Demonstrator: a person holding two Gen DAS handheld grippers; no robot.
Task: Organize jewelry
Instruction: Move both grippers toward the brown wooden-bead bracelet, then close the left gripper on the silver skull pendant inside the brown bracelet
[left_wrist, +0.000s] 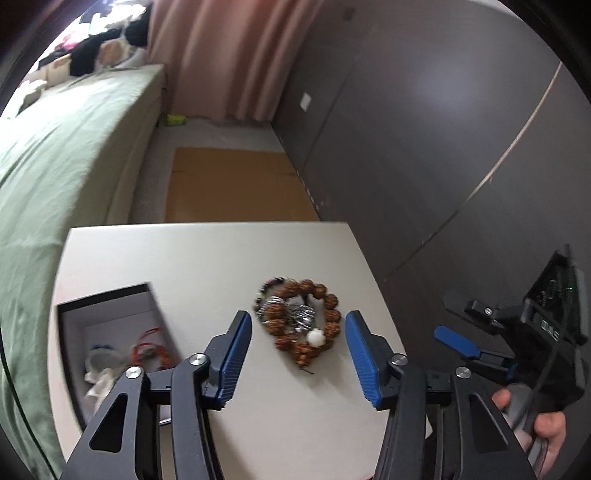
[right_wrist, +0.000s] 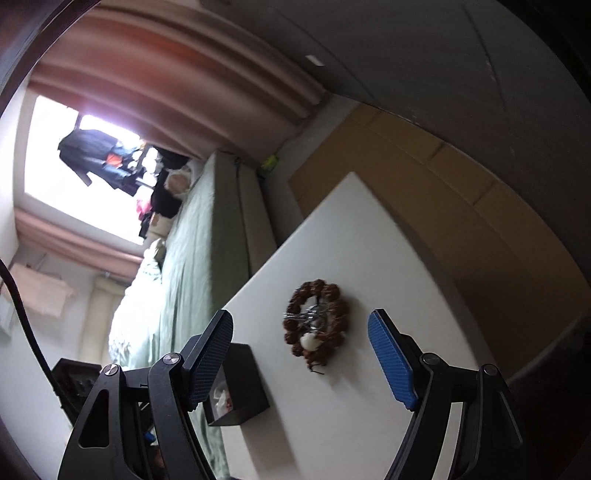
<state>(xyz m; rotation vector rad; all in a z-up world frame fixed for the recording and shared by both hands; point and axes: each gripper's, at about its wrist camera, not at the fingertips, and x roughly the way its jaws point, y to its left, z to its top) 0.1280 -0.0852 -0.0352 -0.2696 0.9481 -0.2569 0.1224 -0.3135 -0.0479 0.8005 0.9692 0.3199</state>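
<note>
Both grippers, left (left_wrist: 298, 343) and right (right_wrist: 301, 354), fingers apart, hover above bracelet pile (left_wrist: 300, 320) mid-tabletop (left_wrist: 207, 266); box (left_wrist: 110, 332) near left edge.

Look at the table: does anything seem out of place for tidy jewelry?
Yes. The jewelry pile, bead bracelets tangled with silver pieces, lies loose on the table, outside the open box.

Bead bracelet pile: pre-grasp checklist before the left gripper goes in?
1. Left gripper open: ok.
2. Bead bracelet pile lies between its fingers' line: ok.
3. Fingers touching beads: cannot tell, looks apart.
4. Right gripper open, holding nothing: ok.
5. Black box open, within view on the white table: ok.
6. Bracelets separable: not ok, brown, silver and dark strands overlap.
</note>
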